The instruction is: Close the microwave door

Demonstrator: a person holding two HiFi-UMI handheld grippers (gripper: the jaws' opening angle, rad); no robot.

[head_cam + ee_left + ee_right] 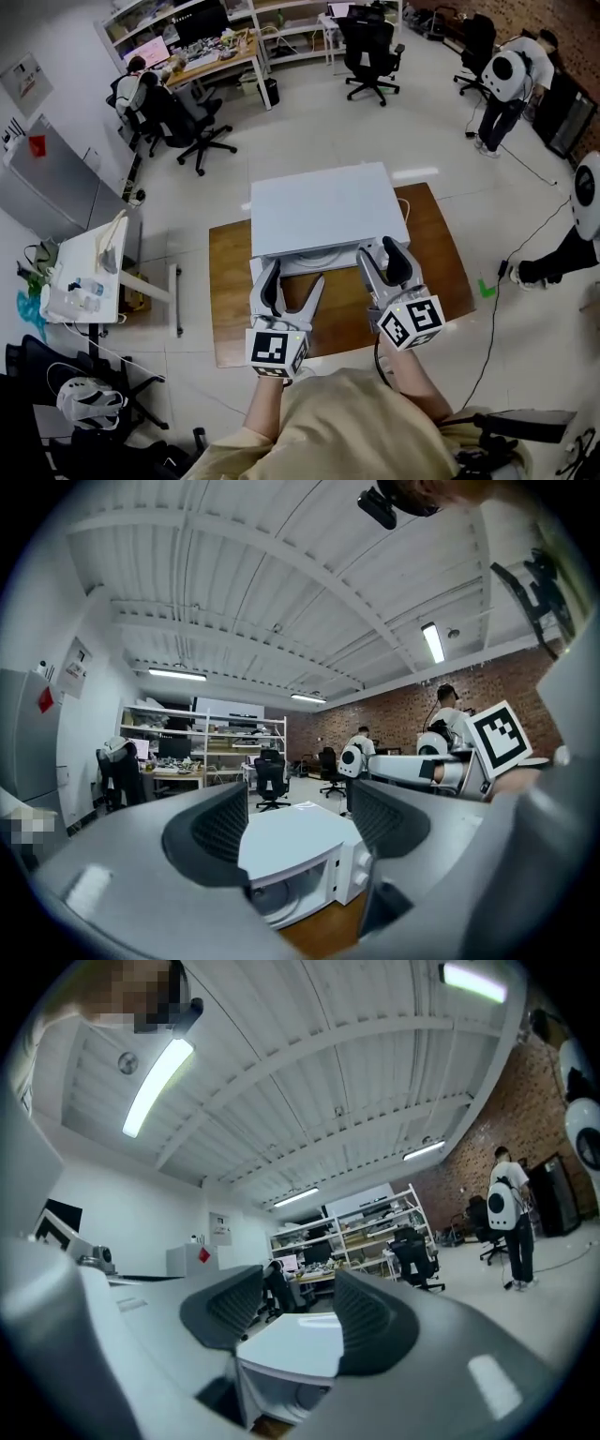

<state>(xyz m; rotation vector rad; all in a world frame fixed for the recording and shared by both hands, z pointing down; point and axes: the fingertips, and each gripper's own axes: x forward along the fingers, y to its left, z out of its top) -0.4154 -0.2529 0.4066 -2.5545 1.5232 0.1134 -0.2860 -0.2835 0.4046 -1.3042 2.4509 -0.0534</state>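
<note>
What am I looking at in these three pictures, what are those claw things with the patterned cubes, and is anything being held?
No robot here: a person carries two hand-held, two-jaw grippers. The top-down picture comes from a camera on the person's head; the other two come from cameras riding on the grippers, looking along their jaws. On the brown wooden table stands a white box-shaped microwave, its front open. The left gripper has its jaws apart; the right gripper has them together. Neither holds anything. The patterned cubes belong to the grippers.
</note>
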